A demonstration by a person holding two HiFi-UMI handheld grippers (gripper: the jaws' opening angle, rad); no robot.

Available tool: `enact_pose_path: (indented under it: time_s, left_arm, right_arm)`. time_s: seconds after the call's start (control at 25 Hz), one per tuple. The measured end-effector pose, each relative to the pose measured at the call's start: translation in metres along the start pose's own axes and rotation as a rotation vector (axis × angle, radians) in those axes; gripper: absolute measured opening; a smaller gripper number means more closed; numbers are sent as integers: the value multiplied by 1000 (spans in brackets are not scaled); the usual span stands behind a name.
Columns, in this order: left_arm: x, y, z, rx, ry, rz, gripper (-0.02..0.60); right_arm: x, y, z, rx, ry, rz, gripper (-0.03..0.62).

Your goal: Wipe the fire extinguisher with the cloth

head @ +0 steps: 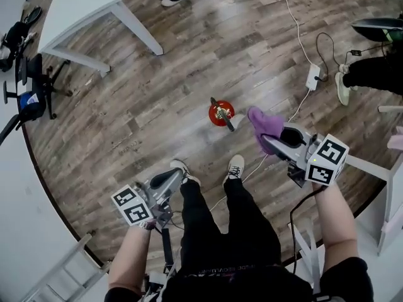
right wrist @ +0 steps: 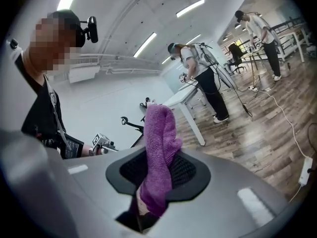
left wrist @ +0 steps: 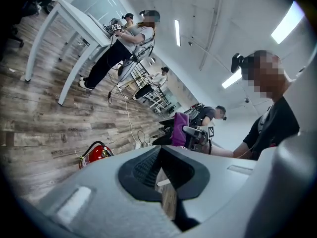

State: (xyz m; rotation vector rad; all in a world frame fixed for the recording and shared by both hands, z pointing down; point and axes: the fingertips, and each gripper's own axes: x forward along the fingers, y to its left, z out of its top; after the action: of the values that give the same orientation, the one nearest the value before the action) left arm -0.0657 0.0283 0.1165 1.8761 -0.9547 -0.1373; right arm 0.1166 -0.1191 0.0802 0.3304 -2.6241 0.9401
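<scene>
1. While the extinguisher (head: 221,112) stands upright on the wood floor (head: 157,106), just ahead of the person's shoes (head: 234,167), nothing touches it.
2. Jaws of the right gripper (right wrist: 156,175) are clamped on the purple cloth (right wrist: 159,148), which sticks up past them.
3. From the head view, the cloth shows just right of the extinguisher, with a gap between them.
4. Jaws of the left gripper (left wrist: 161,170) are closed together with nothing between them, nearer the person and left of the extinguisher.
5. Well beyond stands a white table (head: 82,11).

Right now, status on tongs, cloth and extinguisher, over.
Right tongs shut on cloth. Left tongs shut, empty. Extinguisher upright on floor ahead, cloth not yet on it. White cable lies beside it.
</scene>
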Motion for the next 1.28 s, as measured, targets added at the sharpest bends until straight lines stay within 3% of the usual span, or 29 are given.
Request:
enact_pose_path:
  time_s: [0.24,0.44,0.72,1.04,1.28]
  left_arm:
    - [38,52,-1,51,18,-43,0]
    - [69,120,-13,126,43,-62,0]
    - [110,210,-56,247,63,-124,1]
    - [157,290,-108,348,2,-184,2]
    - [172,331,-124,404,-56,-174,2]
  right_arm:
    - [44,-45,-36,-15,46,12,101]
    - [85,-88,-75,-57,106,21,101]
    - [158,-156,-141,-219,251,80,101]
    - [217,-236,-201,-344,488,214,100]
    - [248,-258,-228,-304,612,380,100]
